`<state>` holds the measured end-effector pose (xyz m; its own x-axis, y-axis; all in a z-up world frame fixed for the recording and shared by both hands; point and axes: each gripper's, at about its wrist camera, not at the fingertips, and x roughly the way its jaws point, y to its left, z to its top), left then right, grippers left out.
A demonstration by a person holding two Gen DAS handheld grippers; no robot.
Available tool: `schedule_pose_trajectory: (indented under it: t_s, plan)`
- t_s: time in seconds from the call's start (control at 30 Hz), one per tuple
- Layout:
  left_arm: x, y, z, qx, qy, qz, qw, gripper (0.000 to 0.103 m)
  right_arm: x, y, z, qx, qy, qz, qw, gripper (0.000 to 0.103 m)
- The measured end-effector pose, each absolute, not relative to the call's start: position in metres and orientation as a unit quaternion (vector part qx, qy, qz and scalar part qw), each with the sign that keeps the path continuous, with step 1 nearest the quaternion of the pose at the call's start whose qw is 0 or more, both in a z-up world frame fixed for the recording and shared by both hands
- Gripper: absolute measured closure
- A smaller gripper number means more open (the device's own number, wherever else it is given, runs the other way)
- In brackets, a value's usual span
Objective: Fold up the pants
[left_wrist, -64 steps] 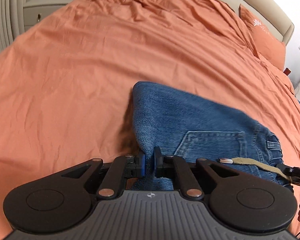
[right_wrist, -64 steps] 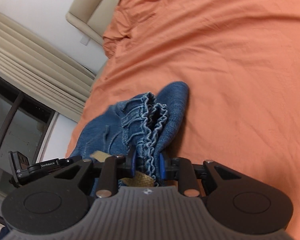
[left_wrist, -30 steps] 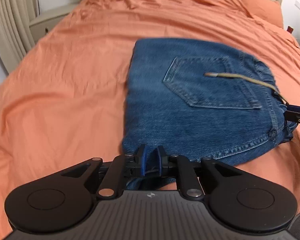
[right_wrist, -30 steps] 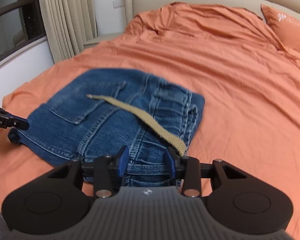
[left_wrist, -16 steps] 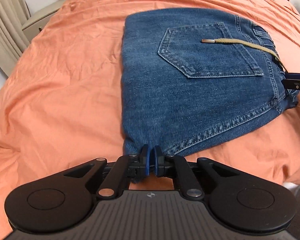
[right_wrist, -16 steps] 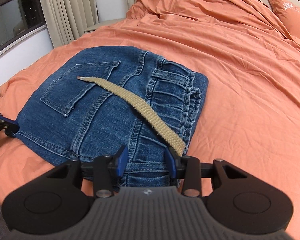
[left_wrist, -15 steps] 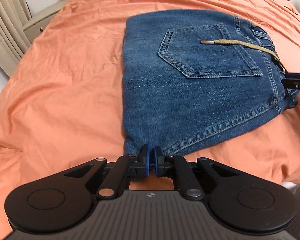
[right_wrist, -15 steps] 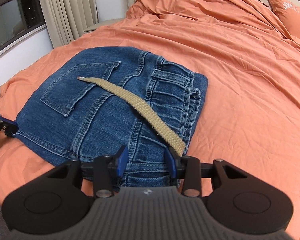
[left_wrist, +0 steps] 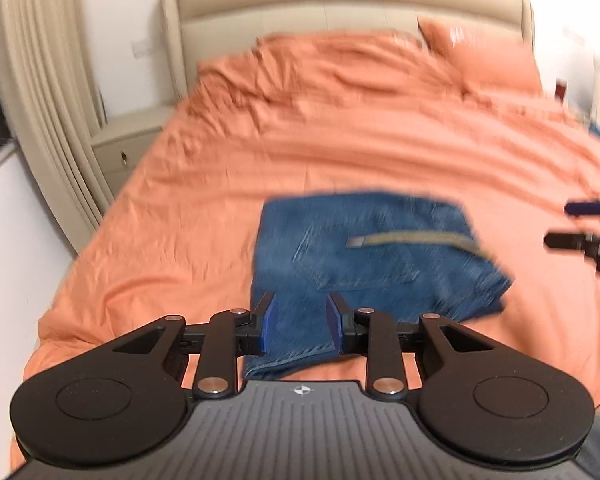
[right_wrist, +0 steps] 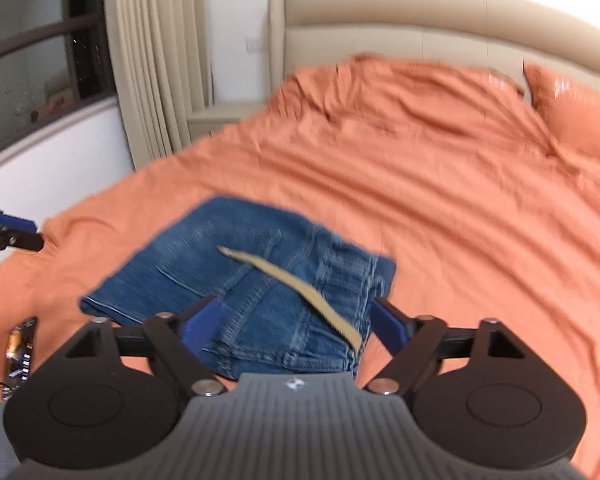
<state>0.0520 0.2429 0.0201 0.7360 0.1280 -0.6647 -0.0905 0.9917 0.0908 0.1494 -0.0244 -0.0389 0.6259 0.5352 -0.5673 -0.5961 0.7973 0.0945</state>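
Note:
The blue denim pants [left_wrist: 364,256] lie folded into a compact rectangle on the orange bed, back pocket up, with a tan belt strap [left_wrist: 412,238] across the top. They also show in the right wrist view [right_wrist: 260,280] with the strap [right_wrist: 300,288]. My left gripper [left_wrist: 301,326] is open and empty, raised above the pants' near left corner. My right gripper [right_wrist: 296,326] is wide open and empty above the near waistband edge; it shows in the left wrist view [left_wrist: 580,226]. The left gripper shows in the right wrist view [right_wrist: 12,232].
The orange bedsheet [left_wrist: 340,152] covers the bed, with a beige headboard [left_wrist: 340,4] and an orange pillow [left_wrist: 492,60] at the far end. A nightstand [left_wrist: 128,140] and curtains [left_wrist: 40,100] stand to the left. A small dark device [right_wrist: 20,350] lies near the bed's edge.
Both grippers let go of the pants and pulled back and up. The left jaws went from shut on the corner to open; the right jaws opened wider. The pants stay flat.

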Motion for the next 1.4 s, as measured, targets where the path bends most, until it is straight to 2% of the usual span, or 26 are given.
schedule_pose_trajectory:
  t_s: [0.1, 0.13, 0.23, 0.3, 0.37, 0.43, 0.53, 0.67, 0.97, 1.13, 1.4]
  plan:
    - [0.036, 0.224, 0.044, 0.029, 0.321, 0.073, 0.944, 0.069, 0.121, -0.032, -0.012, -0.064, 0.266, 0.308, 0.911, 0.022]
    - [0.03, 0.218, 0.05, 0.029, 0.31, 0.08, 0.947, 0.066, 0.111, -0.034, -0.004, -0.067, 0.257, 0.306, 0.914, 0.022]
    - [0.01, 0.2, 0.065, 0.02, 0.274, 0.101, 0.956, 0.041, 0.085, -0.045, 0.014, -0.059, 0.236, 0.295, 0.924, 0.022]
    - [-0.001, 0.194, 0.069, 0.01, 0.259, 0.109, 0.959, 0.037, 0.067, -0.052, 0.023, -0.043, 0.223, 0.285, 0.931, 0.022]
    - [-0.01, 0.185, 0.073, -0.003, 0.25, 0.115, 0.961, 0.025, 0.05, -0.06, 0.028, -0.023, 0.211, 0.275, 0.938, 0.021]
    - [-0.019, 0.18, 0.072, -0.021, 0.242, 0.116, 0.963, 0.023, 0.035, -0.067, 0.031, -0.004, 0.205, 0.266, 0.942, 0.021]
    - [-0.028, 0.173, 0.064, -0.029, 0.239, 0.13, 0.962, 0.015, 0.018, -0.075, 0.028, 0.018, 0.211, 0.241, 0.947, 0.021]
    - [-0.029, 0.165, 0.042, -0.033, 0.251, 0.15, 0.956, 0.015, 0.005, -0.073, 0.011, 0.056, 0.235, 0.22, 0.945, 0.021]
    - [-0.012, 0.152, -0.028, -0.049, 0.321, 0.156, 0.933, 0.015, 0.008, -0.029, -0.047, 0.033, 0.273, 0.198, 0.941, 0.021]
    - [-0.007, 0.153, -0.047, -0.049, 0.327, 0.169, 0.928, 0.015, 0.019, -0.021, -0.073, 0.073, 0.288, 0.159, 0.941, 0.021]
    - [0.0, 0.153, -0.062, -0.054, 0.339, 0.164, 0.925, 0.015, 0.03, -0.008, -0.092, 0.049, 0.299, 0.145, 0.942, 0.022]
